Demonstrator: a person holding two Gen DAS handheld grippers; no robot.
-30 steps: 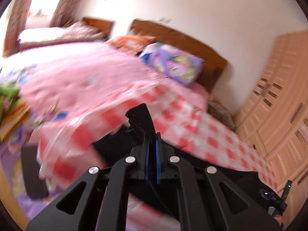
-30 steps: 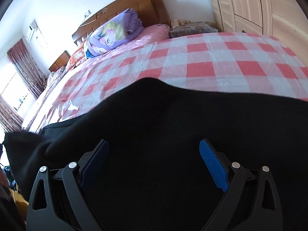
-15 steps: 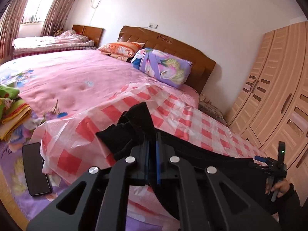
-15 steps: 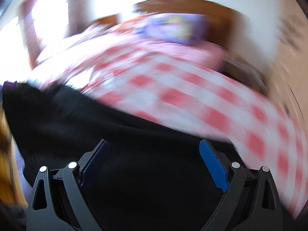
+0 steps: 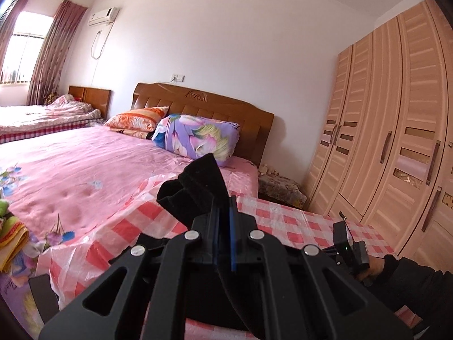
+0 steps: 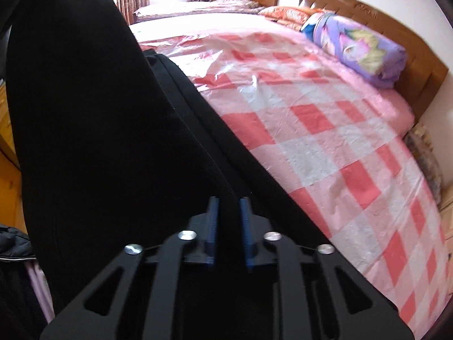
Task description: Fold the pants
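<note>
The black pants (image 6: 93,130) hang stretched between my two grippers above the bed. My left gripper (image 5: 225,212) is shut on one end of the pants (image 5: 198,189), and a bunched corner sticks up past the fingertips. My right gripper (image 6: 229,206) is shut on a thick edge of the pants, which run up and to the left across that view. The right gripper also shows at the right of the left wrist view (image 5: 349,248), held in a dark-sleeved hand.
A red-and-white checked plastic sheet (image 6: 311,119) covers the near part of the pink bed (image 5: 70,170). A purple floral bundle (image 5: 198,138) lies by the wooden headboard (image 5: 203,104). A wardrobe (image 5: 396,141) stands at the right. Folded colourful cloths (image 5: 11,235) lie at the left.
My right gripper has closed on the pants; it was wide open before. Both grippers have risen, lifting the pants off the bed. The left gripper stays shut on its end.
</note>
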